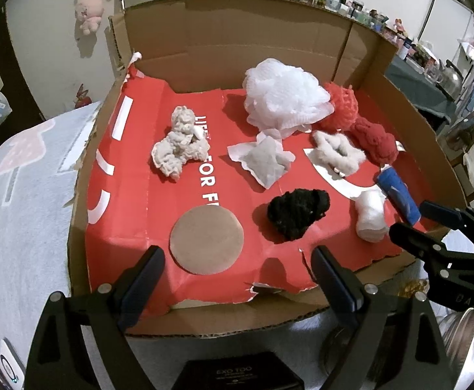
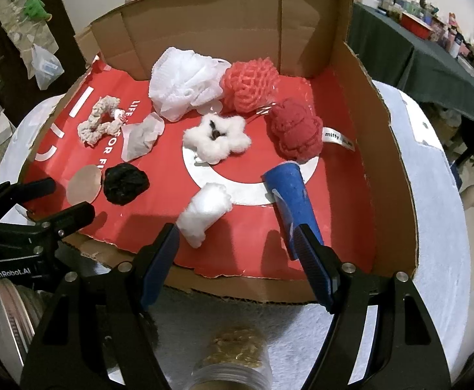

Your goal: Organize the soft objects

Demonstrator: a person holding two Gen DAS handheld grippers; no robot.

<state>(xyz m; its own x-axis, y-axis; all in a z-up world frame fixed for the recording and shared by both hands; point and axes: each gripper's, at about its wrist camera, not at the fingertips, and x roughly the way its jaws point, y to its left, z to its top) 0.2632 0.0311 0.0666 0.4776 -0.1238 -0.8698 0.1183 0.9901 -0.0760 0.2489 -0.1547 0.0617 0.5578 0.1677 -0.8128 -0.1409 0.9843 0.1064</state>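
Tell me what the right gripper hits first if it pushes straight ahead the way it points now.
Likely the red box floor between the white cotton roll and blue roll; the right gripper is open and empty. Depth is uncertain.

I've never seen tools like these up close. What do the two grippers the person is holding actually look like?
Both look alike. The left gripper and the right gripper each have two black angular plastic arms with round silver rivets, ending in flat fingers faced with dark blue ribbed pads. Seen from the right wrist view, the left gripper's side carries white "GenRobot.AI" lettering. No cables, hands or sleeves show.
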